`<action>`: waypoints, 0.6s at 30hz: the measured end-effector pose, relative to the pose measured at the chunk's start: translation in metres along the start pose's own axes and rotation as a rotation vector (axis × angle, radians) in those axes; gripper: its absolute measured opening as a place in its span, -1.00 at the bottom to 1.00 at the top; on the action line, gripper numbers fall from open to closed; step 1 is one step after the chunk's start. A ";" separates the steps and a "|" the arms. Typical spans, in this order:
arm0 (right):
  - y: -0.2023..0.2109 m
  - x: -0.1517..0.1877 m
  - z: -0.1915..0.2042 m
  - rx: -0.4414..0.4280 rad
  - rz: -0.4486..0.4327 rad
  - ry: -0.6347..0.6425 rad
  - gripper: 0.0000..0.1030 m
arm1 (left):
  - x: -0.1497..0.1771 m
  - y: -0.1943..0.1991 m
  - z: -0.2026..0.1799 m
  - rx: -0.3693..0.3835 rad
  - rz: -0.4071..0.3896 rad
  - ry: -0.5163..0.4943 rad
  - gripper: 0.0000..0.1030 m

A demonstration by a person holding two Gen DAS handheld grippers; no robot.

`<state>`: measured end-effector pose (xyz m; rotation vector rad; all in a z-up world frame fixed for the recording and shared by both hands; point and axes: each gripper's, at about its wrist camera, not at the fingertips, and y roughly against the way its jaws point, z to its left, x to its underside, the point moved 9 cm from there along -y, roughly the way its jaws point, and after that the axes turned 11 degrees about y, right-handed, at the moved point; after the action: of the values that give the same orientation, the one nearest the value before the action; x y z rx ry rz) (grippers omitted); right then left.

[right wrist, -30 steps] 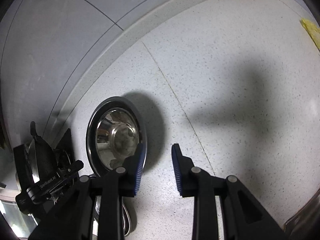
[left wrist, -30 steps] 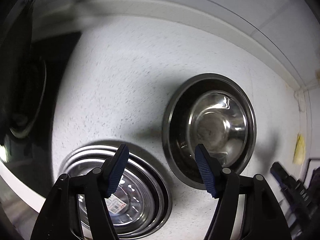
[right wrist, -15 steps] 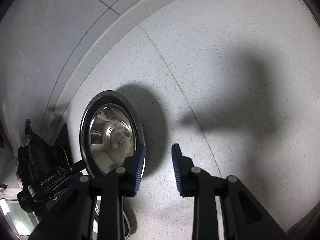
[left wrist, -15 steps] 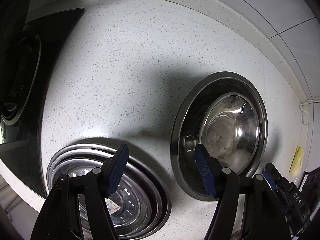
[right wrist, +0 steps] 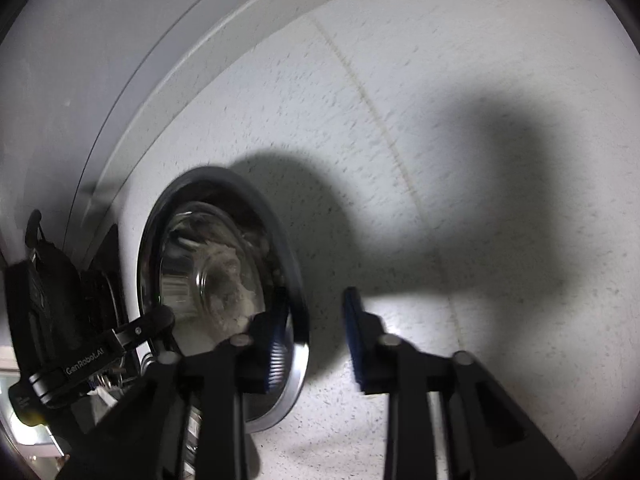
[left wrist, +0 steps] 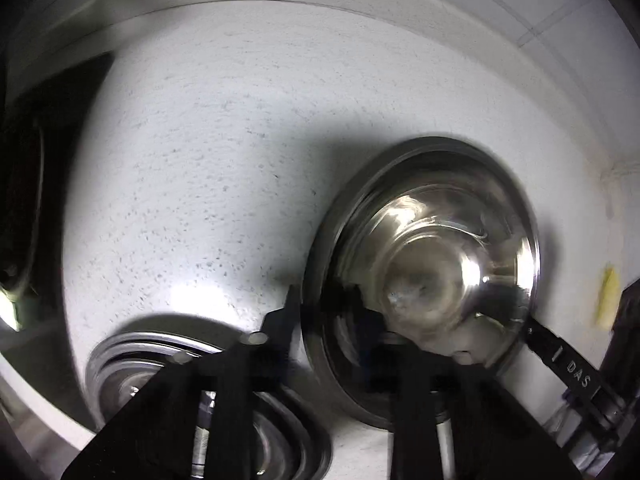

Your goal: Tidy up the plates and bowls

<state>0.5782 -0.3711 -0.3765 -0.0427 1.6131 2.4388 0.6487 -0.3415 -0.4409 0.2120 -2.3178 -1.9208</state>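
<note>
Right now both hands are working on one steel dish, which is sitting on the tabletop directly between them. The left hand-held gripper has just been closing and is pinching the rim nearest it, one pad outside, one inside. The right hand-held gripper is straddling the opposite rim; its jaws have been closing too, yet a gap is showing at the outer pad. Being round, the dish is offering no long axis, so a level two-handed lift probably depends on that second grip.
</note>
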 end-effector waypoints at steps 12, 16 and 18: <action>0.010 0.006 0.007 0.040 -0.007 0.009 -0.84 | 0.001 0.002 -0.003 -0.013 0.007 -0.008 -0.67; 0.019 0.010 0.012 0.057 -0.019 0.030 -0.83 | 0.007 0.009 0.007 -0.007 0.007 -0.005 -0.67; 0.023 0.014 0.013 0.061 -0.026 0.030 -0.83 | 0.009 0.012 0.012 -0.004 0.005 -0.002 -0.67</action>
<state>0.5617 -0.3658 -0.3523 -0.0903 1.6875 2.3788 0.6376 -0.3291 -0.4315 0.2034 -2.3137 -1.9238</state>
